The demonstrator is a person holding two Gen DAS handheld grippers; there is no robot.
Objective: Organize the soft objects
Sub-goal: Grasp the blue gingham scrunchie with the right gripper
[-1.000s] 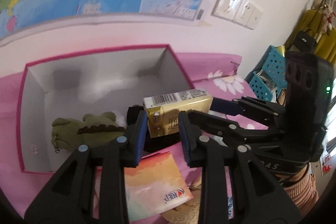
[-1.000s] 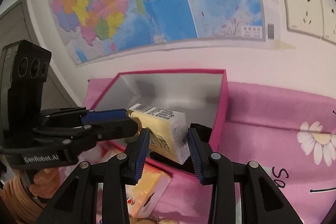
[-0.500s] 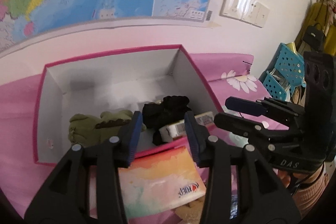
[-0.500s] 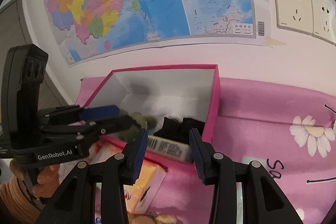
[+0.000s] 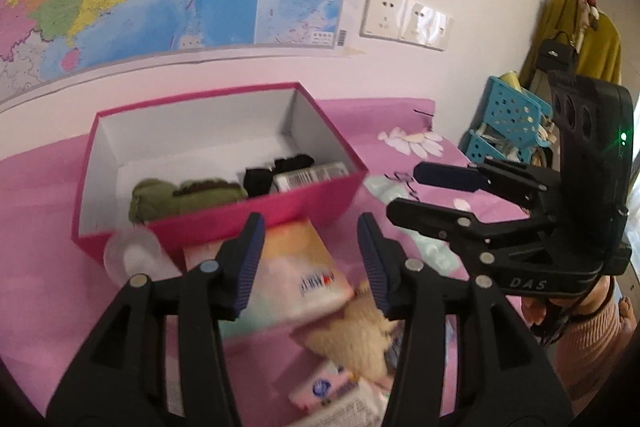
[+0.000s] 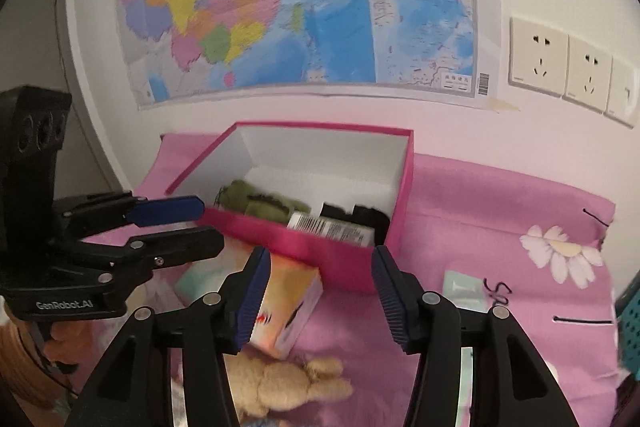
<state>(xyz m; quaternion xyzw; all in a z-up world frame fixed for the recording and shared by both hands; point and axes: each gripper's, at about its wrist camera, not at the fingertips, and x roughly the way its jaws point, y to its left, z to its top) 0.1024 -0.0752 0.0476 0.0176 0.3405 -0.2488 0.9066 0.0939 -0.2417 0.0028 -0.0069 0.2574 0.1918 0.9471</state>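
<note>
Pink box (image 5: 256, 223) lies just ahead of both tongs, left (image 5: 310, 263) and right (image 6: 320, 297), jaws opening and empty; closing carelessly might pinch the tissue pack (image 6: 288, 303) beneath instead of the plush bear (image 6: 280, 385).

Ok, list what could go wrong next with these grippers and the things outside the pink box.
The beige plush toy lies half under the tissue pack, so a grab at either may drag both. The left gripper and right gripper, both empty with jaws opening, sit close together and could collide. The pink box stands right behind the pack; a forward push may shove it.
</note>
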